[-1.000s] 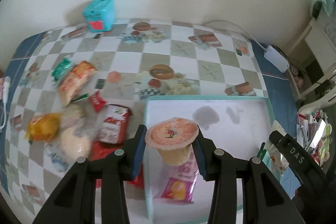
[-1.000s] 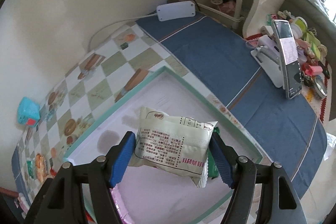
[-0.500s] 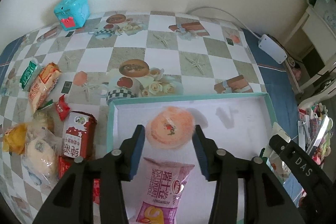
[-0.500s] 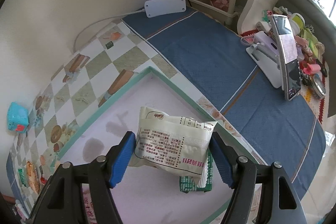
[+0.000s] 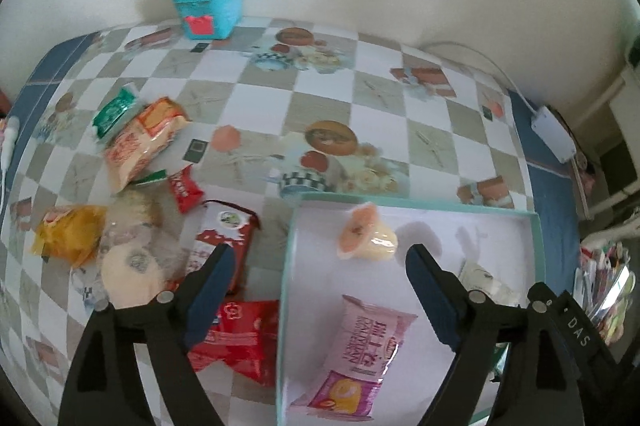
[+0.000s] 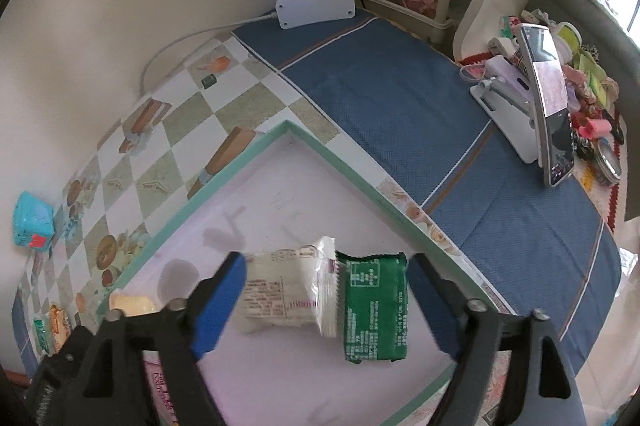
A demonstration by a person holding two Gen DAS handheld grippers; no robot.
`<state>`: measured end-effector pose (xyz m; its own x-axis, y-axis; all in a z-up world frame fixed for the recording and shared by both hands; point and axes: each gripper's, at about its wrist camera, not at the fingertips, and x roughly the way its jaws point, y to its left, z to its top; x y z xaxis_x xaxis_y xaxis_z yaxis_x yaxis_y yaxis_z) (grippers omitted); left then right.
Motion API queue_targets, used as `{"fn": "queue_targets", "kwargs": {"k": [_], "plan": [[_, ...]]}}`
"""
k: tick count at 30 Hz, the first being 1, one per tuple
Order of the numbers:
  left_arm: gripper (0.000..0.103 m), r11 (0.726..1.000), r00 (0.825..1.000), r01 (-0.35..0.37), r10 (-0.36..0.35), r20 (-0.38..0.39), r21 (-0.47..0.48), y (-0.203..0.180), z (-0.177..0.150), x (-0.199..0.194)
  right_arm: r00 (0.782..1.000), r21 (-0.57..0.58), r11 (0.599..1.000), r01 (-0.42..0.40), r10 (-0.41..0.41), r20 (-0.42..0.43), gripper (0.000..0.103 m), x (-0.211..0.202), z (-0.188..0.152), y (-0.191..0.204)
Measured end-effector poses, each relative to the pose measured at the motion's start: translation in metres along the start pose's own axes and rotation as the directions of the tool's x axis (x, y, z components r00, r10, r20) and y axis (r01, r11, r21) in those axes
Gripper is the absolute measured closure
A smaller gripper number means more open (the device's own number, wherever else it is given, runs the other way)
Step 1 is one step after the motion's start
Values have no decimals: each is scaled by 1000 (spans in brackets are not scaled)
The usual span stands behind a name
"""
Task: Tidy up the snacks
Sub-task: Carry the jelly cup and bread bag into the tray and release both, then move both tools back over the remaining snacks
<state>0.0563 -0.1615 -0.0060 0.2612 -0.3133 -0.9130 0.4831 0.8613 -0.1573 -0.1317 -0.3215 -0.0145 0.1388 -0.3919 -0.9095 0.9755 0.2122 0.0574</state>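
Observation:
A green-rimmed white box [image 5: 538, 250] lies on the checkered table. My left gripper [image 5: 320, 290] is open above it. A jelly cup with an orange lid [image 5: 366, 238] lies on its side in the box, and a pink snack packet [image 5: 356, 350] lies nearer me. In the right wrist view my right gripper [image 6: 330, 306] is open over the box [image 6: 352, 182]. A white packet [image 6: 286, 296] and a green packet [image 6: 376, 310] lie side by side between its fingers. The jelly cup [image 6: 130, 304] shows at the left.
Loose snacks lie left of the box: a red carton [image 5: 222, 238], a red packet [image 5: 240, 338], round cakes [image 5: 128, 266], an orange bag [image 5: 140, 142]. A teal box [image 5: 208, 4] stands by the wall. A white power adapter [image 6: 316, 6] and a phone on a stand [image 6: 550, 106] sit on the blue cloth.
Both grippers opened. The jelly cup dropped from the left gripper into the box and tipped over. The white packet dropped from the right gripper beside the green packet.

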Motion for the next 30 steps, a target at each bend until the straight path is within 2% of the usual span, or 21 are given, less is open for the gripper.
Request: {"fn": "queue_targets", "kwargs": {"k": [5, 7, 11, 16, 21, 26, 30], "plan": [[9, 998, 1000, -27, 26, -13, -63, 20, 1, -4, 1000, -27, 1000, -4, 5, 10, 10, -5, -3, 7], [9, 995, 999, -48, 47, -13, -86, 29, 1, -5, 1000, -44, 999, -17, 18, 25, 0, -10, -5, 12], [9, 984, 995, -104, 102, -17, -146, 53, 1, -10, 998, -70, 997, -42, 45, 45, 0, -20, -10, 22], [9, 971, 993, -114, 114, -12, -212, 81, -1, -22, 996, -106, 992, -66, 72, 60, 0, -35, -18, 35], [9, 965, 988, -144, 152, 17, -219, 101, -5, -39, 992, -161, 984, -77, 91, 82, 0, -51, -27, 49], [8, 957, 969, -225, 239, 58, -183, 124, -7, -60, 989, -206, 974, -93, 114, 95, 0, -67, -41, 62], [8, 941, 951, -273, 295, 88, -198, 148, -10, -78, 985, -267, 958, -108, 138, 99, 0, -77, -55, 80]]}}
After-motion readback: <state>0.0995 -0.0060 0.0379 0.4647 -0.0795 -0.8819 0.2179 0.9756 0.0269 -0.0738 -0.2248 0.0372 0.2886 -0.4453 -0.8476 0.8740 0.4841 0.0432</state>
